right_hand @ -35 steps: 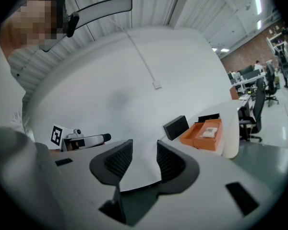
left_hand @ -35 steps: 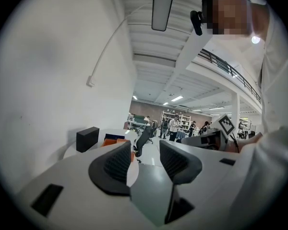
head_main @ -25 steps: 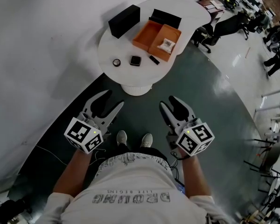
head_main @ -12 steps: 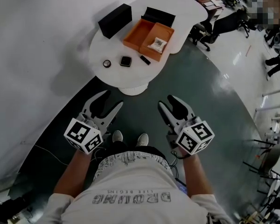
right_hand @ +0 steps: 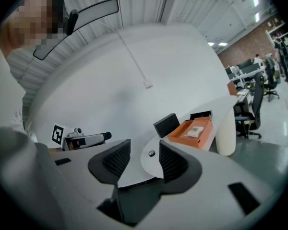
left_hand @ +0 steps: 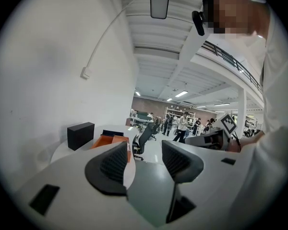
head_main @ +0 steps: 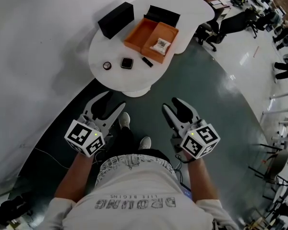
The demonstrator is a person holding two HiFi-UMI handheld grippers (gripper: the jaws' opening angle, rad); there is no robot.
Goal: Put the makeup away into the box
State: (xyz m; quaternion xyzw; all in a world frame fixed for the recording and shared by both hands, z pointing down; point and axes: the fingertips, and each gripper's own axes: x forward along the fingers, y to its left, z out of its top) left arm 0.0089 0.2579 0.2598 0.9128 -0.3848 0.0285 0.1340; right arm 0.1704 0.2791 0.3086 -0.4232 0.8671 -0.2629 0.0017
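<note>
Moved: my left shoe [head_main: 125,120] had stepped ahead of the right one since a second earlier, and the worktop [head_main: 130,83] had slid leftward in the head view. I judged I was walking up to it.
Left gripper [head_main: 111,101]: jaws spread with nothing between them, carried low in front of my hip and well short of the worktop, since nothing was within reach.
Right gripper [head_main: 172,104]: also spread and empty, held level with the left one for the same reason.
Makeup: a round compact [head_main: 107,65], a square compact [head_main: 127,63] and a slim black stick [head_main: 147,62] lay in a row near the worktop's front edge, all outside the box.
Orange box [head_main: 139,35]: lay open just behind them with a small packet [head_main: 161,44] in its right half, probably left open to take the makeup.
Black case [head_main: 116,19]: sat beside the box's left end, apart from it.
Stage: approach only, nothing gripped yet.
</note>
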